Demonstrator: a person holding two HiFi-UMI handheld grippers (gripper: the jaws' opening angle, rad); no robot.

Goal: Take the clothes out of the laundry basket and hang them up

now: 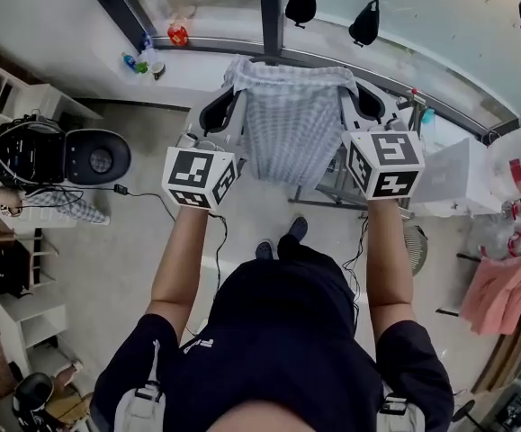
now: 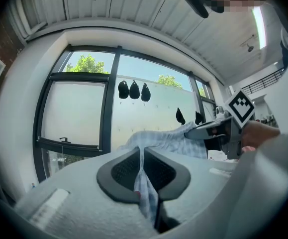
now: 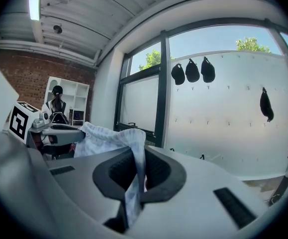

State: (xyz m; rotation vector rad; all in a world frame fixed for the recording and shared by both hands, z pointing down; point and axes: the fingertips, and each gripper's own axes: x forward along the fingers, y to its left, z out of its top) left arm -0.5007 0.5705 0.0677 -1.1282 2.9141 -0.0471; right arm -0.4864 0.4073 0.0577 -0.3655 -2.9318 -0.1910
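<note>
Holding a pale checked garment point(image 1: 291, 124) up in the air, stretched wide between the left gripper point(image 2: 143, 172) and the right gripper point(image 3: 138, 176), both arms raised and about level. Clamping the garment's upper left corner in the left gripper, jaws drawn almost together, with a thin fold of cloth squeezed between the dark pads point(image 2: 126, 169) and trailing down out of them. Clamping the upper right corner the same way in the right gripper: jaws narrow, cloth pinched tight and hanging below the pads. From the head view, spread as a broad sheet, sagging slightly along the top edge between the two grips, with the lower hem hanging free. Facing a dark-framed window point(image 1: 269, 12) with frosted panes. Beyond the glass, black caps point(image 1: 300, 3) hung apart on a pale wall. Standing in dark shoes point(image 1: 282, 237) on a grey floor point(image 1: 134, 241), just below the hanging hem as the head view gives it. Well off to the right, near that edge of the floor: a pink cloth point(image 1: 503, 291), draped over something too unclear to name. Off to the left, against the wall: white shelves point(image 1: 26, 106), well apart from the garment.
</note>
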